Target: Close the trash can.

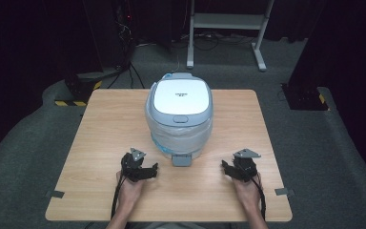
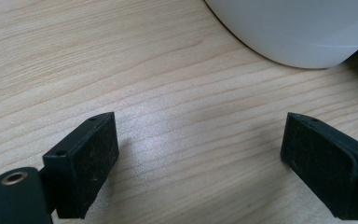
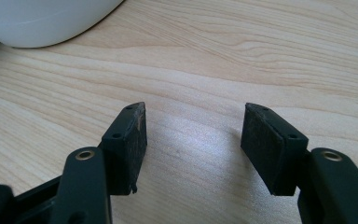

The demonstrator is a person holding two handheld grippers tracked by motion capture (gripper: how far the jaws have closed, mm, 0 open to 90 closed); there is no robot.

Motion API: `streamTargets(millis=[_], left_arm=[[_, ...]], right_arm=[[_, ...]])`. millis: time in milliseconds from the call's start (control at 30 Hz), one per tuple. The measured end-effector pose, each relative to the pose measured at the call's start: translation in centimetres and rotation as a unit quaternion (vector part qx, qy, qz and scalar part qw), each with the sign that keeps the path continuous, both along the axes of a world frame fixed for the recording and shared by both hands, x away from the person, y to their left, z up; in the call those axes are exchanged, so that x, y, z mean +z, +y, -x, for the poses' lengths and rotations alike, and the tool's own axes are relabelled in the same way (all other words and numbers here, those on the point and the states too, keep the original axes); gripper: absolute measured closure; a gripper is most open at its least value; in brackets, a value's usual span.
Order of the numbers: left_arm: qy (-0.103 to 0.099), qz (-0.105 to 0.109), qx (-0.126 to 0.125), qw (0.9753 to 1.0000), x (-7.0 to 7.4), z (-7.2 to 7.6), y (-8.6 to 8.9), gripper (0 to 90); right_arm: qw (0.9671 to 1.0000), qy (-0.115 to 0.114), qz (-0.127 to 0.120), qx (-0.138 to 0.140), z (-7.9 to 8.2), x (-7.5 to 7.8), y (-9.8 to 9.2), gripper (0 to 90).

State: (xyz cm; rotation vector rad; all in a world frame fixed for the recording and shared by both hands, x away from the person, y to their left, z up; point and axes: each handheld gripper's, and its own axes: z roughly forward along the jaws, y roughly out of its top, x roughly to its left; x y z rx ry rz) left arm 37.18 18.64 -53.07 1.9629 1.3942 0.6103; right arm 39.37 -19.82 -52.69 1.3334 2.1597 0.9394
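Note:
A white and grey rice cooker [image 1: 179, 112] with its lid down stands in the middle of the wooden table [image 1: 105, 124]; a grey latch tab [image 1: 181, 159] sticks out at its front base. My left gripper [image 1: 148, 171] rests on the table to the cooker's front left, open, nothing between its jaws. My right gripper [image 1: 227, 168] rests to the front right, also open and empty. The cooker's white wall [image 2: 303, 32] rises ahead in the left gripper view, beyond the left gripper [image 2: 200, 154]. The cooker's wall [image 3: 42, 21] also stands ahead of the right gripper [image 3: 193, 140].
The table stands on grey carpet. A white metal stand [image 1: 226, 28] is behind it, with dark equipment and cables [image 1: 119, 43] at the back left. Tape tabs [image 1: 55, 194] mark the table's front corners. Bare wood lies on both sides of the cooker.

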Motion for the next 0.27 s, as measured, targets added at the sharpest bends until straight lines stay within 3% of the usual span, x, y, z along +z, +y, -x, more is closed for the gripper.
streamTargets(millis=[267], left_arm=[[0.0, 0.0, 0.0, 1.0, 0.0, 0.0, 0.0, 11.3]], right_arm=[[1.0, -0.001, 0.001, 0.002, -0.02, -0.01, -0.01, 40.0]])
